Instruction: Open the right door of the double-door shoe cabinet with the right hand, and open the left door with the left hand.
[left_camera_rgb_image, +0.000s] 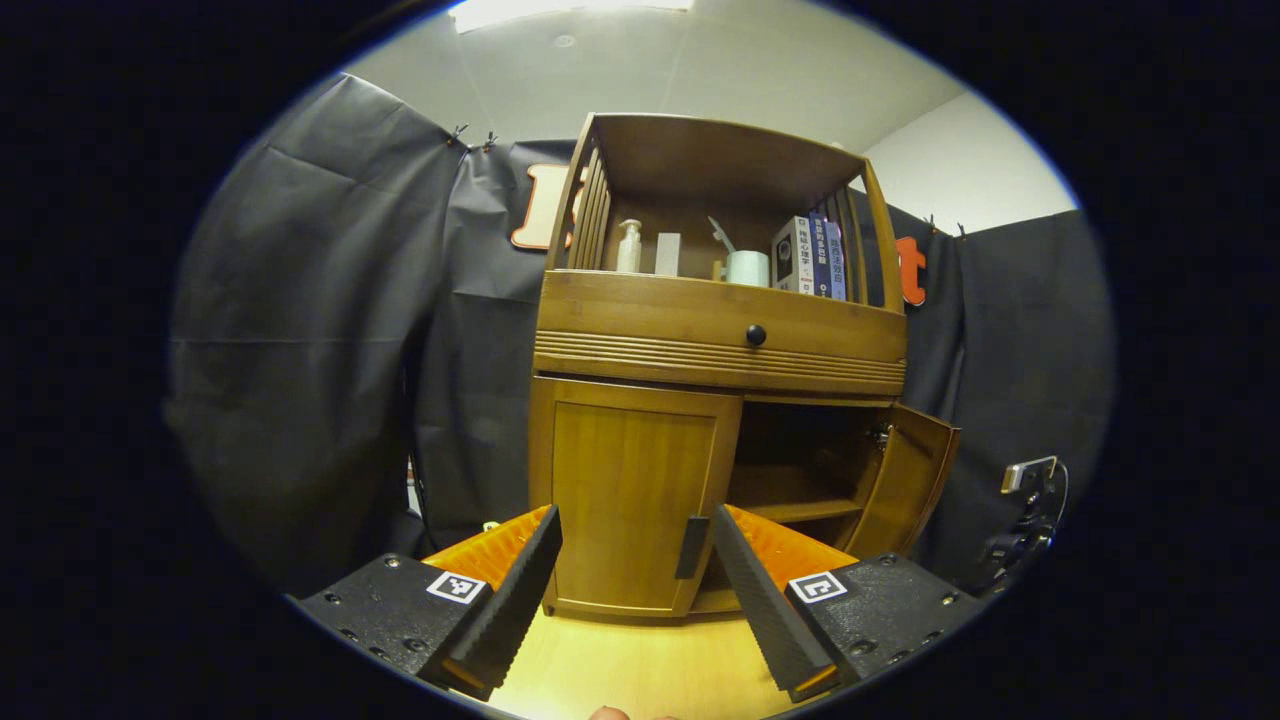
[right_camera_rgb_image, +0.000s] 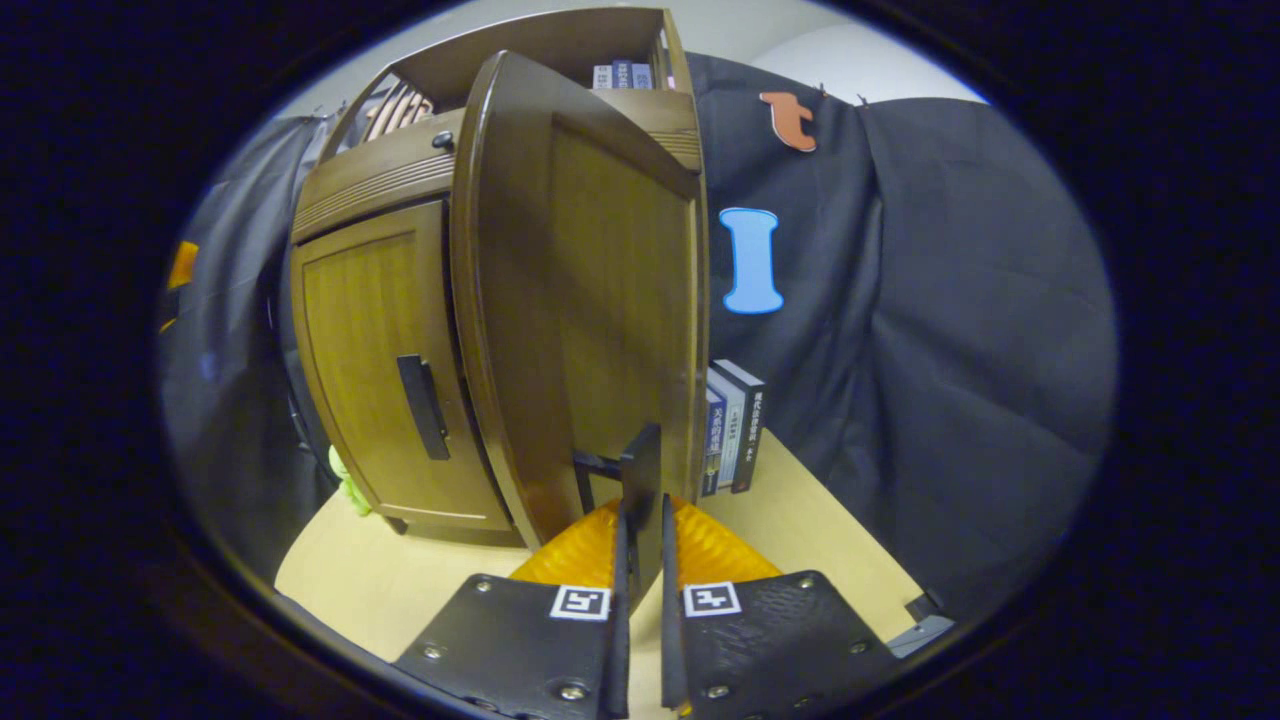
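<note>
A: Status on the cabinet (left_camera_rgb_image: 700, 400)?

B: Sits on the worktop (left_camera_rgb_image: 620, 665) against the booth wall. Brown wood, open shelf on top, drawer with a round knob (left_camera_rgb_image: 756, 335), two doors below. Right door (right_camera_rgb_image: 590, 300) is swung well out, interior shelf exposed. Left door (left_camera_rgb_image: 630, 500) is flush shut.

A: Right hand-held gripper (right_camera_rgb_image: 640, 520)?

B: Nearly closed, both fingers pinching the right door's handle (right_camera_rgb_image: 640, 485), a dark vertical bar near the free edge.

A: Left hand-held gripper (left_camera_rgb_image: 635, 570)?

B: Wide open, holding nothing. Short of the left door, apart from it, lined up roughly on its lower half. Left handle (left_camera_rgb_image: 692, 547) sits just inside its right-side finger in the left gripper view.

A: Where to grab?

B: That handle. Same dark vertical bar, at the door's inner edge, far from the hinge, so best leverage. It stands off the panel on short posts, judging by the right one, so there should be room for a finger behind it.

A: How will it handle?

B: Rigid wood panel, probably light, swings on side hinges. Bar looks smooth and slim, so a loose pinch could slip. Pull has to follow the arc, not straight back, or the fingers slide off. Can't tell if there's a catch.

A: Anything nearby to hit?

B: Books (right_camera_rgb_image: 732, 430) stand on the worktop behind the open right door. Something green (right_camera_rgb_image: 347, 487) by the cabinet's left foot, can't identify it.
</note>
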